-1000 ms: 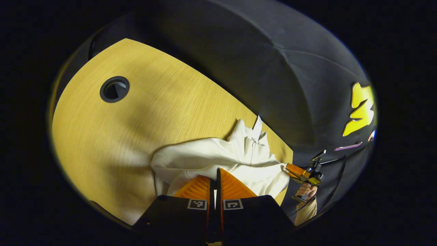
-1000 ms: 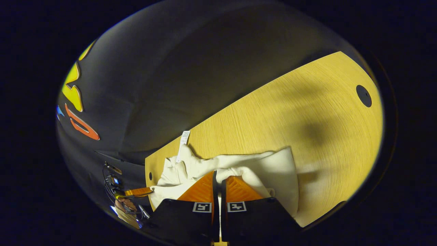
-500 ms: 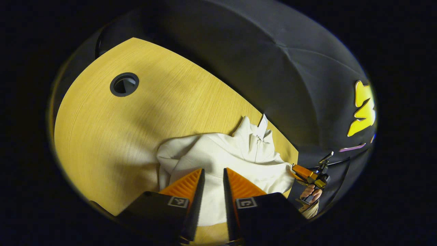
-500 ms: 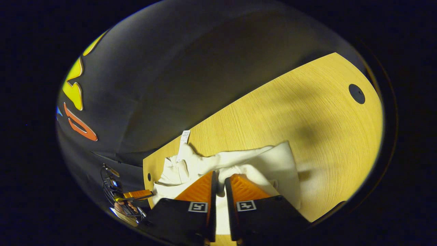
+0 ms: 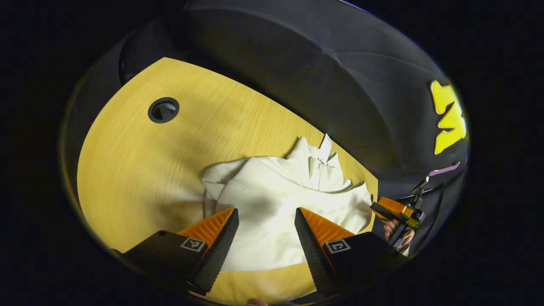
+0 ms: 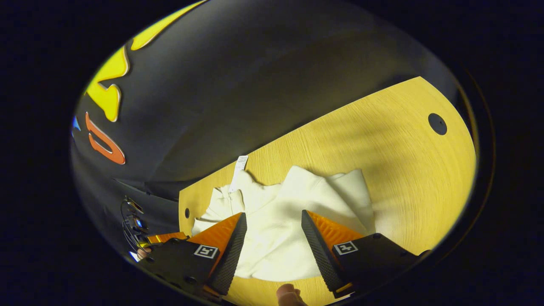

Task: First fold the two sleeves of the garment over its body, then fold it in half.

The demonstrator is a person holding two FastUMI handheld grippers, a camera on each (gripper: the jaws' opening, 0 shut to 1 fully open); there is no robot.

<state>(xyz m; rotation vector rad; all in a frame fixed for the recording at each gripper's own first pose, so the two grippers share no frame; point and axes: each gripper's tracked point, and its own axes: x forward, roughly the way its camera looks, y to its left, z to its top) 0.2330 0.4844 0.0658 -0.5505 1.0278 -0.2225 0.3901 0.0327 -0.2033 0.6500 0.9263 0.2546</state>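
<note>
Released a moment ago, the garment [image 5: 276, 208] lies folded on the desk [image 5: 140, 170]; jaws of left gripper [image 5: 265, 236] and right gripper [image 6: 270, 242] are spread. Both sleeves appear tucked and the halving is judged done.

The near hem of the cream fleece zip-neck pullover [image 5: 272, 212] sits behind the left gripper [image 5: 265, 238] fingers, so can't see how its corners lie. Same deal in the right gripper view: the right gripper [image 6: 270, 242] covers the pullover's lower corners. The white paper tag [image 6: 238, 168] at its collar is too small to read. The yellow wooden table [image 5: 140, 170] runs off past the edge.
</note>
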